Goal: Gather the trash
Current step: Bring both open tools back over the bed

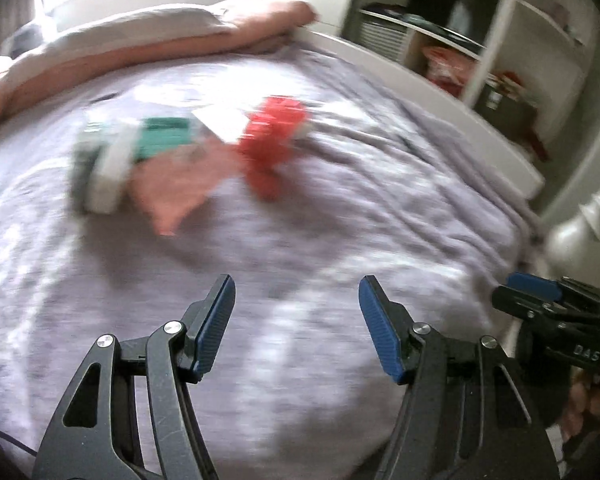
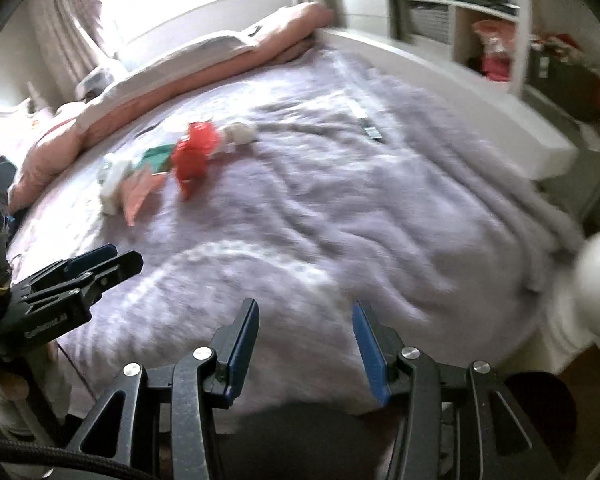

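While both views are smeared with blur, the layout reads clearly enough: a cluster of trash lies on the purple blanket (image 2: 340, 216) toward the pillow end of the bed, well apart from both tools. A crumpled red wrapper (image 1: 273, 140) sits beside a green packet (image 1: 163, 136), a white container (image 1: 107, 176) and a pink scrap (image 1: 171, 196), all close together or overlapping. The left gripper (image 1: 295, 316) hangs over bare blanket, jaws parted with nothing between them; the right gripper (image 2: 304, 340) is likewise parted and empty, somewhat narrower. Nothing looks collected yet. Because the pieces crowd each other, a closing jaw could catch two at once or pinch the soft blanket along with a wrapper. The thin pink scrap lies flat and may slip the pads. No bin or bag shows in either view.
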The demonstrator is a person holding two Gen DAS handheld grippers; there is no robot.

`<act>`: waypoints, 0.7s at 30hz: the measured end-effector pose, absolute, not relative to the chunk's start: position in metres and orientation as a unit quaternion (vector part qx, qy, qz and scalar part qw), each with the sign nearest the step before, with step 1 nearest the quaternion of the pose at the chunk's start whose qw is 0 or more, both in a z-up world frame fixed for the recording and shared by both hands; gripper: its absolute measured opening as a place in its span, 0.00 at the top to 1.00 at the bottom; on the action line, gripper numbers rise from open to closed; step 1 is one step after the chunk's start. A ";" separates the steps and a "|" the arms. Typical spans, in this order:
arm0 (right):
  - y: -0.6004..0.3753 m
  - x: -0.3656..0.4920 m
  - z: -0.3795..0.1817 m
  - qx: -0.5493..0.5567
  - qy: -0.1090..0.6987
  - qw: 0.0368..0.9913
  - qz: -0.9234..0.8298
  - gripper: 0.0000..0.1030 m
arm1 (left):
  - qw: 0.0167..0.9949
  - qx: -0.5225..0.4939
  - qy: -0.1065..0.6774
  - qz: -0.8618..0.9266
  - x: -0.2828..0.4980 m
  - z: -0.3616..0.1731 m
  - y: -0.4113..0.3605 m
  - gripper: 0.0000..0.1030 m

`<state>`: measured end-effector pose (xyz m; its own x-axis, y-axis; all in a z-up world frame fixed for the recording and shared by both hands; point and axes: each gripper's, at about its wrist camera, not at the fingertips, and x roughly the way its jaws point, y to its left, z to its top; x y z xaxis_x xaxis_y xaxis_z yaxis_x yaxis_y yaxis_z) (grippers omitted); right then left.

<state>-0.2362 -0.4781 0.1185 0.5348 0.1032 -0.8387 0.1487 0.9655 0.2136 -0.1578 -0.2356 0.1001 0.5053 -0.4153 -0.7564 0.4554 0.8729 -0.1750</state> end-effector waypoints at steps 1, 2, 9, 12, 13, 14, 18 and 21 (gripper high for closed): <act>-0.472 -0.231 0.118 0.127 0.483 0.866 -0.008 0.55 | 0.871 0.024 0.427 -0.241 -0.154 0.100 -0.227 0.39; -0.462 -0.221 0.117 0.120 0.484 0.867 0.002 0.55 | 0.875 0.024 0.426 -0.231 -0.150 0.099 -0.220 0.39; -0.416 -0.173 0.109 0.099 0.492 0.863 0.049 0.54 | 0.888 -0.001 0.428 -0.166 -0.118 0.096 -0.154 0.39; -0.402 -0.151 0.105 0.099 0.493 0.862 0.063 0.54 | 0.893 -0.010 0.426 -0.146 -0.105 0.098 -0.132 0.39; -0.400 -0.145 0.104 0.100 0.493 0.862 0.065 0.54 | 0.894 -0.014 0.426 -0.140 -0.100 0.099 -0.125 0.39; -0.397 -0.136 0.103 0.102 0.493 0.861 0.067 0.54 | 0.895 -0.018 0.425 -0.137 -0.095 0.100 -0.118 0.39; -0.393 -0.100 0.101 0.113 0.490 0.863 0.060 0.54 | 0.897 -0.050 0.416 -0.139 -0.073 0.105 -0.098 0.39; -0.395 -0.073 0.098 0.129 0.488 0.862 0.057 0.52 | 0.897 -0.065 0.415 -0.141 -0.051 0.109 -0.090 0.39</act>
<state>-0.0732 -0.3954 0.0976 0.5181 0.2244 -0.8254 0.0272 0.9601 0.2782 -0.0512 -0.0899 0.1087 0.6162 -0.3059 -0.7258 0.1981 0.9521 -0.2332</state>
